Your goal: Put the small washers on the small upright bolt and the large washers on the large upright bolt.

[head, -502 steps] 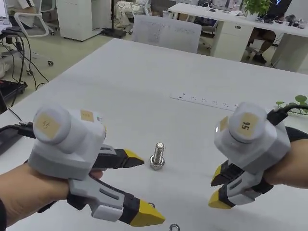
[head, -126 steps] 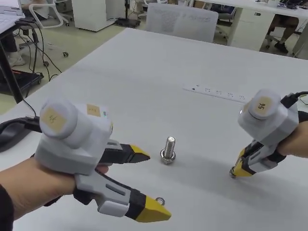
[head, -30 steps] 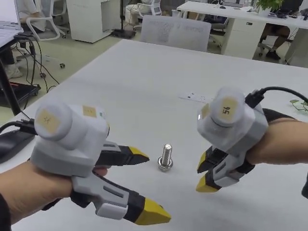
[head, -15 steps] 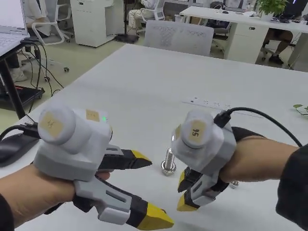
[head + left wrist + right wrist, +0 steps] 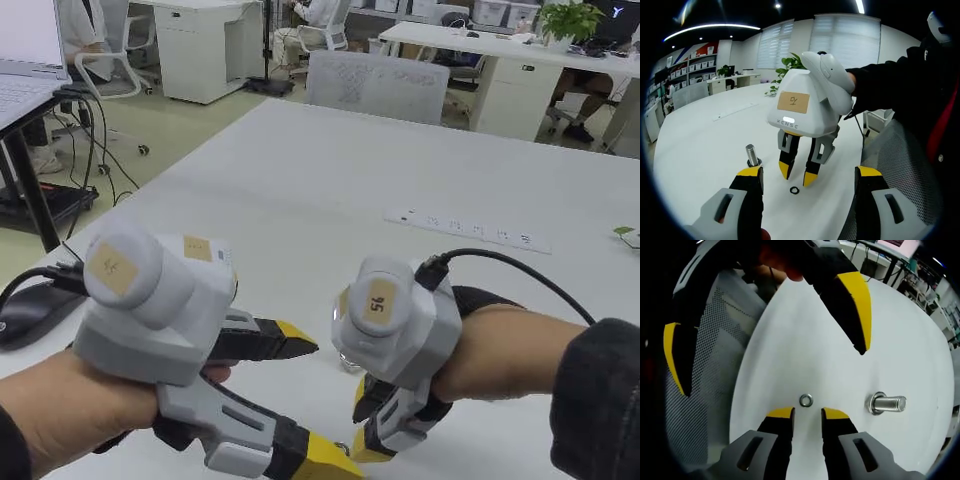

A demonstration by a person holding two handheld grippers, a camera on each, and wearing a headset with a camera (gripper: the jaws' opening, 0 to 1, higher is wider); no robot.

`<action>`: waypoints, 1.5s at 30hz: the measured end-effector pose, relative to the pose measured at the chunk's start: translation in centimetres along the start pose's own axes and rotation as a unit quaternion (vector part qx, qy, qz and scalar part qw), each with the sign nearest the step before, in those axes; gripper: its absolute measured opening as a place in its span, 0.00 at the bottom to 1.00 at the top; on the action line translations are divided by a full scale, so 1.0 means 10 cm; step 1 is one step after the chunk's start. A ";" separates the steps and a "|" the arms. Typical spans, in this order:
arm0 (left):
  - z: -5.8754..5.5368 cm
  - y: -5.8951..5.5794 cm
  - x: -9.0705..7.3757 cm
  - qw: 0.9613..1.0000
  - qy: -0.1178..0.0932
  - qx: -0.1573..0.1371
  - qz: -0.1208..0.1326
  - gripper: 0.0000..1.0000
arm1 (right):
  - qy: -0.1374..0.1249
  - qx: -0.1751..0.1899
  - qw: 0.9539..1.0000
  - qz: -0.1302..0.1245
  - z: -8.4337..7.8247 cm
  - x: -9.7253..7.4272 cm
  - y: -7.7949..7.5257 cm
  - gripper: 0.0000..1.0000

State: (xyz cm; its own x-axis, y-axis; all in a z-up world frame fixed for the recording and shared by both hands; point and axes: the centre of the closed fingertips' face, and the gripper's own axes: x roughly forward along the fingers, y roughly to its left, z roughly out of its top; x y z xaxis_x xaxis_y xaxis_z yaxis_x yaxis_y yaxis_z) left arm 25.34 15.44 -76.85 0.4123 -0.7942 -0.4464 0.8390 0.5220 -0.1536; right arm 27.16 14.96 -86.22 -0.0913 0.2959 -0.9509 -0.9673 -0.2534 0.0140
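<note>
Hovering my right gripper, jaws parted narrowly and empty, I see the washer lying flat just ahead of the tips, the upright bolt off to their side. It looks like thin, light, slippery steel, so I judge it best pinched across its outer edges. My left gripper gapes wide, empty.

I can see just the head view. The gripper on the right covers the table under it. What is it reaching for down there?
Observer: A washer lies flat on the table, just ahead of the right gripper, whose jaws are slightly apart and not touching it.
Operator: Is a bolt anywhere near it?
Observer: Yes. The bolt stands upright beside the washer, with bare table between them.
</note>
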 end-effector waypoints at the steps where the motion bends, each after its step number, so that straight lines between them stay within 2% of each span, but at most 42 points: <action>1: 0.00 0.00 0.00 1.000 0.000 0.000 0.000 0.74 | 0.000 -0.001 1.000 0.001 0.01 0.01 0.01 0.22; 10: 0.00 0.00 -0.03 1.000 -0.002 0.000 0.002 0.74 | 0.013 -0.015 1.000 0.009 0.03 0.14 0.04 0.20; 27: -0.03 0.00 -0.07 1.000 -0.004 -0.001 0.006 0.74 | 0.036 -0.035 0.999 0.004 0.05 0.22 0.08 0.20; 45: -0.02 -0.01 -0.09 1.000 -0.006 0.000 0.008 0.74 | 0.056 -0.056 0.997 -0.002 0.05 0.22 0.08 0.14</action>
State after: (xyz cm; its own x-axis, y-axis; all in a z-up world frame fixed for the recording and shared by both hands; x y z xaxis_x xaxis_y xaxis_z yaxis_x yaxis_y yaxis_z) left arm 24.77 16.17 -76.59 0.4298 -0.7899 -0.4374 0.8324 0.5343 -0.1469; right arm 26.04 15.85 -88.11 -0.0545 0.1945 -0.9794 -0.9344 -0.3557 -0.0187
